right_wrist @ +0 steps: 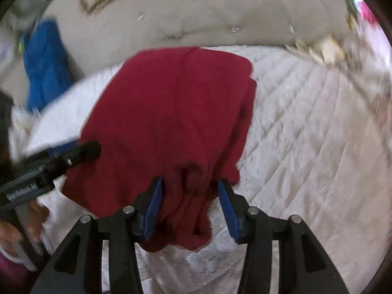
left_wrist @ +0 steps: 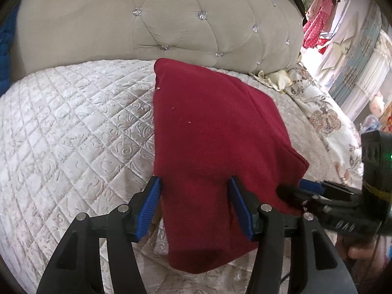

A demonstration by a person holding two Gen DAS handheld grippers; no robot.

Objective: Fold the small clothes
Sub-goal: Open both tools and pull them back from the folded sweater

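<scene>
A quilted white bedspread (left_wrist: 73, 122) covers the bed below a tufted beige headboard (left_wrist: 171, 24), and on it lies a folded dark red garment (left_wrist: 208, 127). The left gripper (left_wrist: 196, 196) and right gripper (right_wrist: 191, 196) both stand spread, blue pads straddling the garment's near edge

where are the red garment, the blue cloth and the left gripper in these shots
red garment (left_wrist: 215, 132): left wrist view, middle of its flat top layer
blue cloth (right_wrist: 45, 66): right wrist view, centre of the cloth by the headboard
left gripper (left_wrist: 194, 204): left wrist view, midway between its blue fingertips
</scene>
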